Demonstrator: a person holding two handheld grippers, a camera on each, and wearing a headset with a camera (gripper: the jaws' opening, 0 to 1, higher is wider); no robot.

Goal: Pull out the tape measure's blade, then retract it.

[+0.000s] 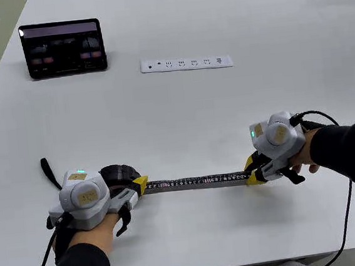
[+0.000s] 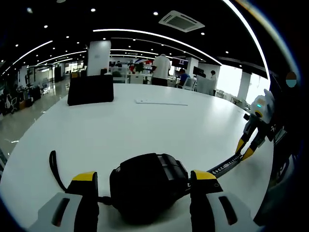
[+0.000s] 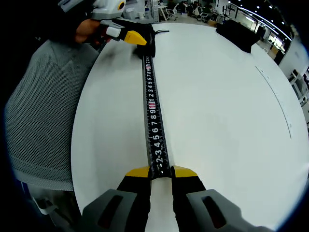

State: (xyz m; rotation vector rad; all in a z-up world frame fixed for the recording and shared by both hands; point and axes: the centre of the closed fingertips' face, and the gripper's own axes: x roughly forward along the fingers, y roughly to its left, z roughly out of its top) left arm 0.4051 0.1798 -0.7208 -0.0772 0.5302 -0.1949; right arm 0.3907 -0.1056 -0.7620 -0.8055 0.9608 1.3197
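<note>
The left gripper clamps the tape measure case; its blade, numerals 2–9 legible, ends pinched in the right gripper.

Left gripper at bottom, yellow-tipped jaws clamped either side of chunky black tape measure. Black strap loops off left on white bench. Blade runs out right along bench to right gripper, yellow tips pinching its end, green light lit. Far back: dark tablet standing, white power strip nearby.
</note>
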